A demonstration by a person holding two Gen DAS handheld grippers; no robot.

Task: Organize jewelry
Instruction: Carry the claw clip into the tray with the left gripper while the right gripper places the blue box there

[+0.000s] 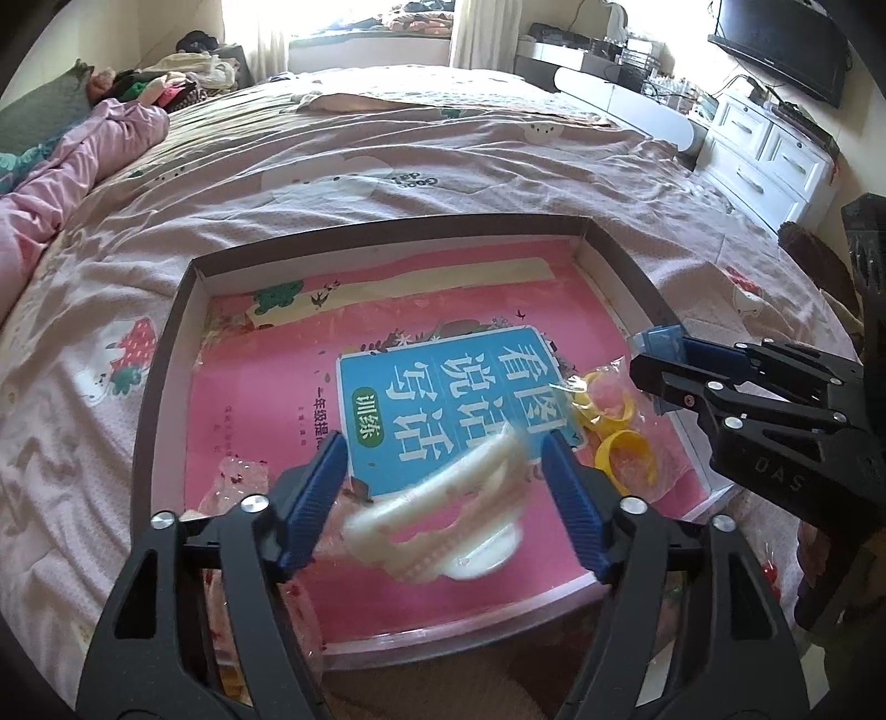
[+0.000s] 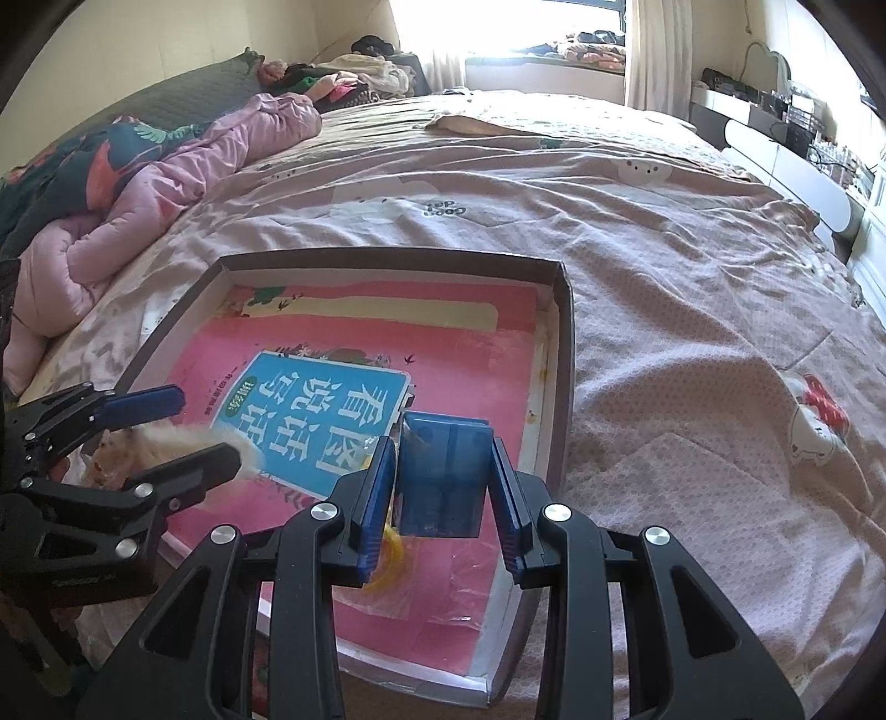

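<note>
A shallow brown box (image 1: pixel 387 232) (image 2: pixel 387 257) lies on the bed with a pink and blue book (image 1: pixel 443 387) (image 2: pixel 310 410) covering its floor. My left gripper (image 1: pixel 443 437) (image 2: pixel 194 432) hangs over the box's near edge, open, with a blurred white ribbed piece of jewelry (image 1: pixel 443 520) (image 2: pixel 166 437) loose between its blue pads. My right gripper (image 2: pixel 443 443) (image 1: pixel 659 354) is shut on a small translucent blue case (image 2: pixel 446 482) (image 1: pixel 662 343) above the box's right side. Yellow rings in a clear bag (image 1: pixel 609 421) (image 2: pixel 390 548) lie under it.
A clear bag with pinkish items (image 1: pixel 238 482) lies at the box's near left corner. A pink jacket (image 1: pixel 83 160) (image 2: pixel 166 183) is bunched at the bed's left. White drawers (image 1: pixel 764 160) and a TV (image 1: pixel 775 50) stand to the right. Pink bedding (image 2: pixel 664 277) surrounds the box.
</note>
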